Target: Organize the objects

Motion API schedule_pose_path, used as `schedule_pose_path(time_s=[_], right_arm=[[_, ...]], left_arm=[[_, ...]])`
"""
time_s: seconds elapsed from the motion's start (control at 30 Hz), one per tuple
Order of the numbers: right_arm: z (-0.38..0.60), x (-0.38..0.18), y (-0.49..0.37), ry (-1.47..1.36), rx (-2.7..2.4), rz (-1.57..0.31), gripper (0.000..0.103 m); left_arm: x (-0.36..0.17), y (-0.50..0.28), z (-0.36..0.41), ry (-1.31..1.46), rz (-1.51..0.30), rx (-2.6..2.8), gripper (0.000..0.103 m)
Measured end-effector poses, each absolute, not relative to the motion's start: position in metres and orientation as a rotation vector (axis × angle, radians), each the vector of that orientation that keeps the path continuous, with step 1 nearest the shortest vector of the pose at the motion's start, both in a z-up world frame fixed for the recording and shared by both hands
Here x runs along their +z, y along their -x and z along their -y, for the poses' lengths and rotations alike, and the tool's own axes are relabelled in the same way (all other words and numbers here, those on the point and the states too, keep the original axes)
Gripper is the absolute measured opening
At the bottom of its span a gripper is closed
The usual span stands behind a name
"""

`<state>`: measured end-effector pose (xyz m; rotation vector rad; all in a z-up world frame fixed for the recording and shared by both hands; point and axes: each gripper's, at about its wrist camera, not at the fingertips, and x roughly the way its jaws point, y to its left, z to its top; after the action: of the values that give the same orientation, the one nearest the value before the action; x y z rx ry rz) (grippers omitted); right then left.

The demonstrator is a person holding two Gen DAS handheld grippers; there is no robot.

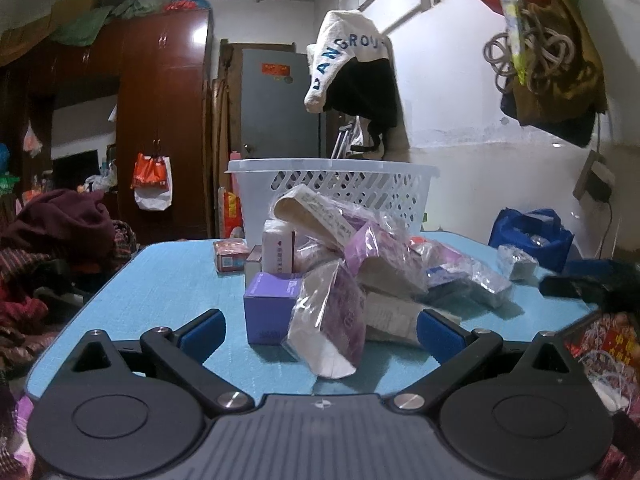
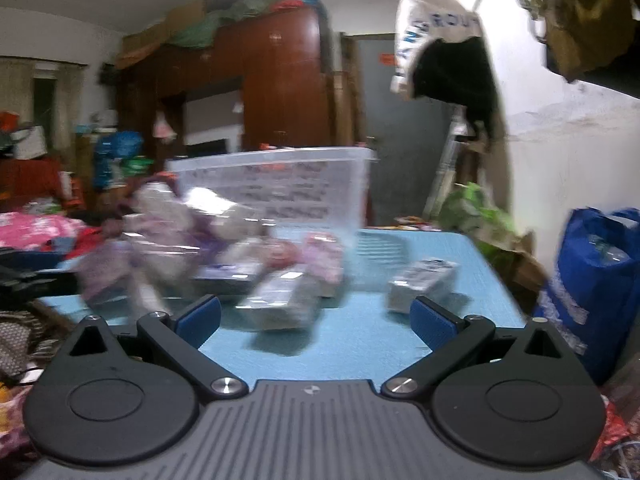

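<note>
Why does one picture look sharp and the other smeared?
Left wrist view: sharp, the purple cardboard box and white plastic lattice basket crisp, glare on the wrapped packets. Right wrist view: motion-blurred, the basket and packets smeared. Both bend straight edges, fisheye fashion.

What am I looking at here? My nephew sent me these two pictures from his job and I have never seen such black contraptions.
They are two hand-held grippers, each with a fisheye camera looking along its fingers. One picture comes from the left gripper, the other, blurred, from the right gripper. Both are open and hold nothing. On the blue table lies a pile of small boxes and plastic-wrapped packets, among them a purple box. Behind the pile stands a white basket, probably meant for them.
</note>
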<state>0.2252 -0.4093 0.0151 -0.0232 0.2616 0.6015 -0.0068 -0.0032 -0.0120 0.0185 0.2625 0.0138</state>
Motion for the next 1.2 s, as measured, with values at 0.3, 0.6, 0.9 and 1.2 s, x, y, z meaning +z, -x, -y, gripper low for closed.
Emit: schedule_pose_path(time_s=[0.3,0.6,0.9,1.2], right_arm=[[0.420,0.011,-0.287,-0.043,0.504,-0.344,0.096],[0.401,0.019,-0.306,0.033,0.453,-0.460,0.079],[0.405,0.017,-0.297,0.017,0.472,-0.450,0.053],[0.406,0.054,-0.269,-0.057,0.587,-0.298,0.053]], left_arm=[[-0.023,-0.009,0.001,-0.020,-0.280,-0.008,0.094],[-0.027,-0.018,-0.006,0.025,-0.278,-0.056,0.070],[-0.025,-0.011,-0.018,0.079,-0.241,-0.096,0.044],[0.004,-0.007,-0.027,0.100,-0.137,-0.107,0.043]])
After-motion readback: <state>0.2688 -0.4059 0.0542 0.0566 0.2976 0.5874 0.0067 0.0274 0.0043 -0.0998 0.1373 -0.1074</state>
